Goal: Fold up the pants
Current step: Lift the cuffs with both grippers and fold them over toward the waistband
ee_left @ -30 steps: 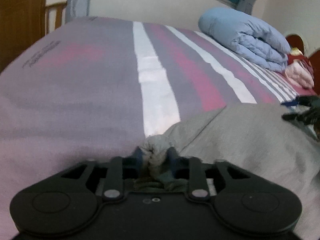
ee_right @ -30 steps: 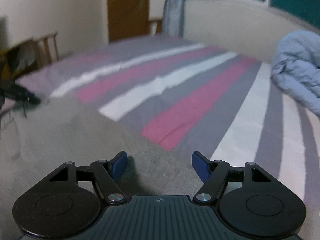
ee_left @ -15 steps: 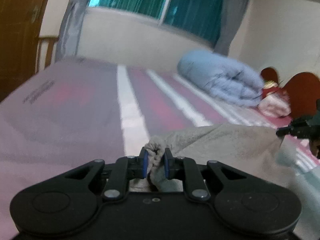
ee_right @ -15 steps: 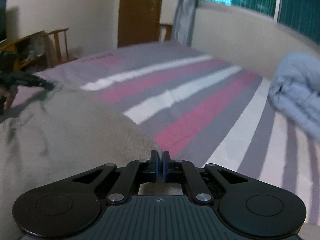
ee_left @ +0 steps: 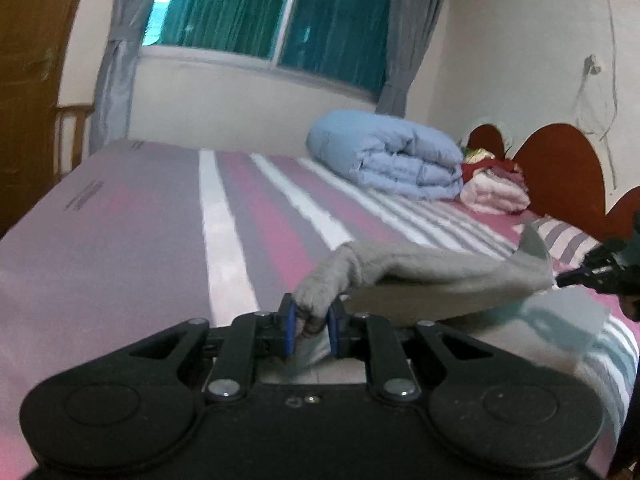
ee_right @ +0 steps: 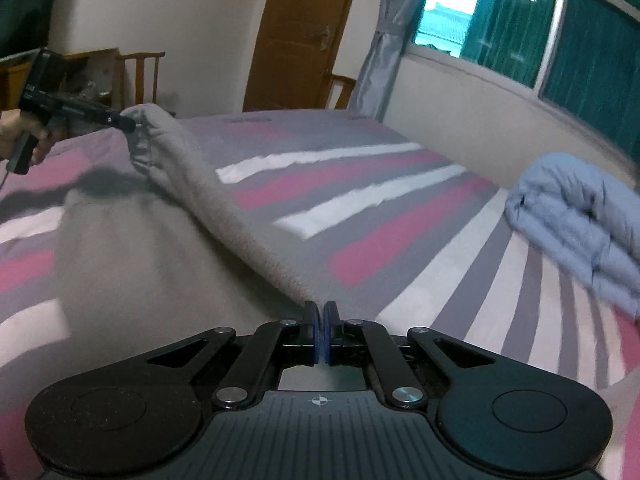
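Note:
Grey pants point(ee_left: 440, 272) hang lifted above the striped bed point(ee_left: 120, 220), stretched between both grippers. In the left wrist view my left gripper point(ee_left: 312, 312) is shut on a bunched corner of the cloth. The far corner reaches my right gripper point(ee_left: 564, 280) at the right edge. In the right wrist view my right gripper point(ee_right: 320, 308) has its pads pressed together on a thin edge of the pants point(ee_right: 120, 260). That raised edge runs up and left to the left gripper point(ee_right: 130, 124), held by a person's hand point(ee_right: 20, 132). The cloth below sags onto the bed.
A rolled light-blue duvet point(ee_left: 392, 156) lies at the back of the bed, with folded pink clothes point(ee_left: 496, 196) beside it against the red-brown headboard point(ee_left: 560, 168). A wooden chair point(ee_right: 140, 76) and a door point(ee_right: 300, 32) stand beyond the bed's foot.
The right gripper went from open over the pants to shut on their edge. Both grippers then rose and carried the edge off the bed, the cloth now taut between them.

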